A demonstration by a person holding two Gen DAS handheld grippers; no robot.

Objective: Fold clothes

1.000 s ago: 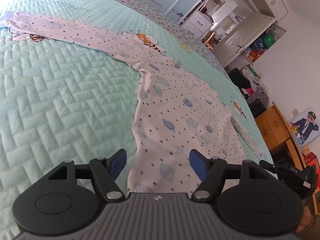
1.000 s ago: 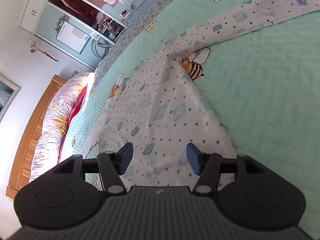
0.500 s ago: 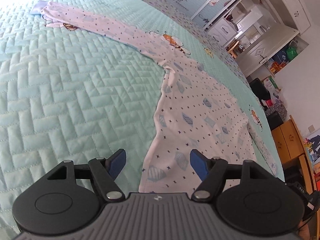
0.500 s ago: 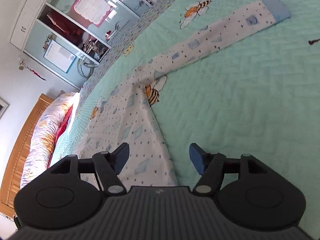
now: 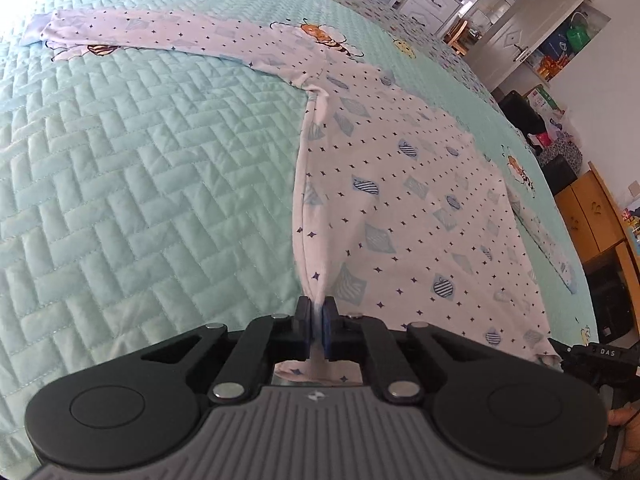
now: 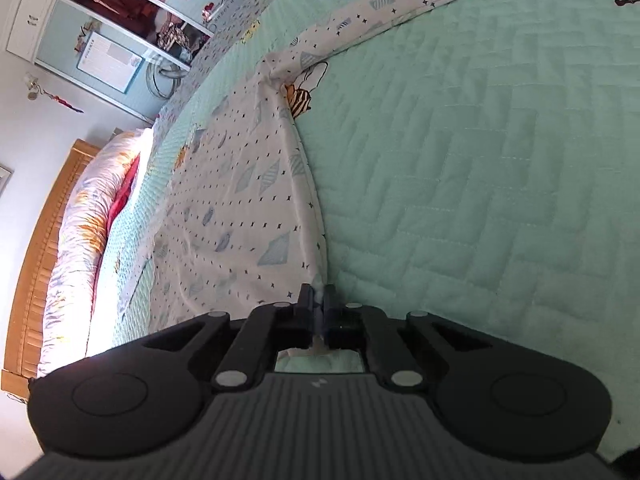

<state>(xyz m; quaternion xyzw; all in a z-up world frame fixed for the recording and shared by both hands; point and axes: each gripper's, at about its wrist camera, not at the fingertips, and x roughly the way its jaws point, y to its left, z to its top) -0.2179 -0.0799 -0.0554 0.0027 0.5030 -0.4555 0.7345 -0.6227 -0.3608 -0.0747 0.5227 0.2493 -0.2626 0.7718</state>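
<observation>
Your left gripper (image 5: 316, 320) is pressed together on the hem corner of the white patterned top (image 5: 400, 184), pinching a thin ridge of cloth at the edge of its body. The top lies spread flat on the bed (image 5: 140, 184), on a mint quilted cover, one long sleeve (image 5: 160, 36) stretched away to the far left and the other running off toward the right edge.

Your right gripper (image 6: 319, 312) is likewise closed on the garment (image 6: 240, 200), nipping the hem corner on the opposite side, just where the cloth meets bare quilt.

Judge this fabric as light, thin and very limp: it will sag between your two holds and trail the sleeves after it. It looks soft rather than slippery, yet a pinch this near the edge could let a single layer slide out, so make sure both layers sit between the pads. Hem corners are sensible holds for a lengthwise fold. Keep the span between them taut, or the middle will likely bunch.
</observation>
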